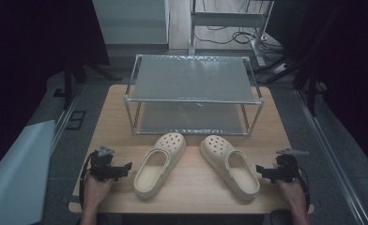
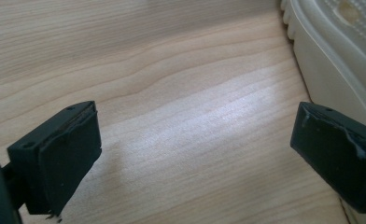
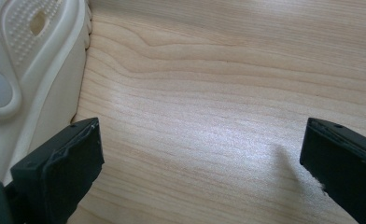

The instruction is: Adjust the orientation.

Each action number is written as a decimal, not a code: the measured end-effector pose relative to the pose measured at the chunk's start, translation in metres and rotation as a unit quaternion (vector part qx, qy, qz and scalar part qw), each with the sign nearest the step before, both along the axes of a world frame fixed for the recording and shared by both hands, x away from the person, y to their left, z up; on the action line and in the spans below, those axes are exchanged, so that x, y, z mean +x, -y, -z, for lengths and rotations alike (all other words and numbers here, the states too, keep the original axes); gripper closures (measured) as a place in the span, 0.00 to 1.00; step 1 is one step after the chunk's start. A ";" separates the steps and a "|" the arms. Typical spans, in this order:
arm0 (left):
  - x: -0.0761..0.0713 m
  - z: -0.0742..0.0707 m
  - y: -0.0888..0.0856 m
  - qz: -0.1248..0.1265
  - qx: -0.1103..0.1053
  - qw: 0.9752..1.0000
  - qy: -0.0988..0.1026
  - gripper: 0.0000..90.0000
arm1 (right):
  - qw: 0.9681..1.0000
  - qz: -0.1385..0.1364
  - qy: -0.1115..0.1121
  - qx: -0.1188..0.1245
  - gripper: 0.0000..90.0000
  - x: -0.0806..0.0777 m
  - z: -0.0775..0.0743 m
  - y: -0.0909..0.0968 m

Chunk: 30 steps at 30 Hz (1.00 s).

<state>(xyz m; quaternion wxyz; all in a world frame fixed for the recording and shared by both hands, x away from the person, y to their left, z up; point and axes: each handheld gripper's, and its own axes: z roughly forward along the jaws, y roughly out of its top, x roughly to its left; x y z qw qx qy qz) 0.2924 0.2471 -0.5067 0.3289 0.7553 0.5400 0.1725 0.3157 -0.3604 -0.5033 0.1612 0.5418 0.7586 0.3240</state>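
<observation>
Two cream clogs lie on the wooden table [image 1: 191, 187], toes toward the rack. The left clog [image 1: 159, 164] sits just right of my left gripper [image 1: 125, 167], which is open with only bare wood between its jaws; the clog's side wall [image 2: 330, 70] shows at the right of the left gripper view, close to the right jaw. The right clog [image 1: 230, 166] lies left of my right gripper [image 1: 261, 170], also open and holding nothing. In the right gripper view that clog's edge [image 3: 41, 70] shows at the left, beside the left jaw.
A two-tier metal-framed rack [image 1: 194, 93] with grey shelves stands at the back of the table. A pale sheet [image 1: 18, 173] lies off the table's left side. Cables and stand legs [image 1: 248, 33] lie on the floor behind.
</observation>
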 end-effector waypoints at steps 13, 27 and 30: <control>0.000 0.000 0.001 0.010 -0.029 0.999 0.022 0.00 | 1.000 -0.002 0.013 0.011 0.00 0.000 0.000 0.002; 0.001 0.002 0.006 0.024 0.006 1.000 0.008 0.00 | 1.000 -0.008 0.011 0.010 0.00 0.000 0.002 -0.001; 0.001 0.002 0.008 0.029 0.020 0.999 0.004 0.00 | 1.000 -0.009 0.010 0.010 0.00 0.000 0.002 -0.001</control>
